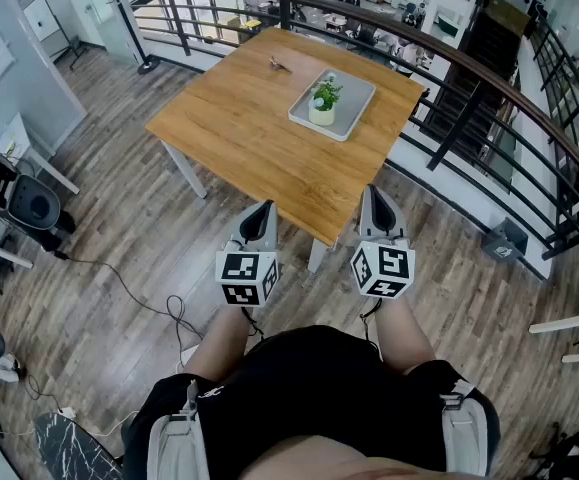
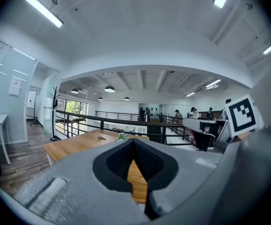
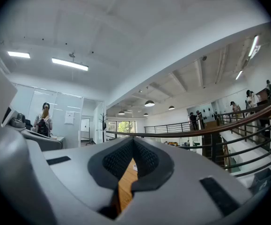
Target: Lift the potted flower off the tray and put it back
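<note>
The potted flower (image 1: 322, 101), a small green plant in a white pot, stands on the grey tray (image 1: 353, 110) at the far right part of the wooden table (image 1: 249, 138). Both grippers hang short of the table's near corner, well apart from the tray. My left gripper (image 1: 262, 212) is shut with nothing in it. My right gripper (image 1: 373, 197) is shut and also holds nothing. In the left gripper view, a bit of green plant (image 2: 121, 136) peeks over the closed jaws (image 2: 134, 143). The right gripper view shows only a strip of tabletop (image 3: 125, 184) between its jaws.
A small dark object (image 1: 279, 64) lies on the table beyond the tray. A curved black railing (image 1: 489, 78) runs behind and to the right of the table. Cables (image 1: 139, 298) cross the wood floor, and a chair and gear (image 1: 29, 203) stand at the left.
</note>
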The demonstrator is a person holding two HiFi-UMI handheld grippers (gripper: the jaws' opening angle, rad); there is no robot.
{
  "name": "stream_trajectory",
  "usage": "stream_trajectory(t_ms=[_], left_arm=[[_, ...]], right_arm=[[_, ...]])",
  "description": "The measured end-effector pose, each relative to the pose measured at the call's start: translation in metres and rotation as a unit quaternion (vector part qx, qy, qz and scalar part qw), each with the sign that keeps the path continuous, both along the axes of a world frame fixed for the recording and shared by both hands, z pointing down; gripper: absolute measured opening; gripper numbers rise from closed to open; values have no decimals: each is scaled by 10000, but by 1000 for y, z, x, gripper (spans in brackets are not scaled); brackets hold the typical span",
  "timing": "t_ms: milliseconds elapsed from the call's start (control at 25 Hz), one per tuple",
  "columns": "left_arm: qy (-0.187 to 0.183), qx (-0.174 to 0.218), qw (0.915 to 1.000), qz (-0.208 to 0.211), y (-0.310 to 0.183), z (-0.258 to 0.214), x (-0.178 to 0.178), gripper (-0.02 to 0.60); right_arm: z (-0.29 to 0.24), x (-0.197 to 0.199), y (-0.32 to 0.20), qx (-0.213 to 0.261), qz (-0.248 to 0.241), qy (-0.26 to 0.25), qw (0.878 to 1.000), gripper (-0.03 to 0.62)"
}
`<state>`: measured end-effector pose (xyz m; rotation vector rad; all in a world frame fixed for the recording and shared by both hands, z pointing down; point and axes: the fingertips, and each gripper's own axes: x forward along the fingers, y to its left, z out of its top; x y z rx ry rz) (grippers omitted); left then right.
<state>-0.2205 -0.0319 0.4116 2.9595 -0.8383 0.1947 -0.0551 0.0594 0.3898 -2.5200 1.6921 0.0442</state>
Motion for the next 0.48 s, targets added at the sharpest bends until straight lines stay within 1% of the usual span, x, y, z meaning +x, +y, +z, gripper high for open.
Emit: stream_trajectory(t_ms=[280,480], left_arm=[[-8,-14,10000,9,18,-2,2,12],[-8,-59,9999,97,38,5,-1,12]], right_arm=[[-2,-2,16,46,-120,-119,9998,-3],[-1,-12,34,44,-123,-70,9999,-3]])
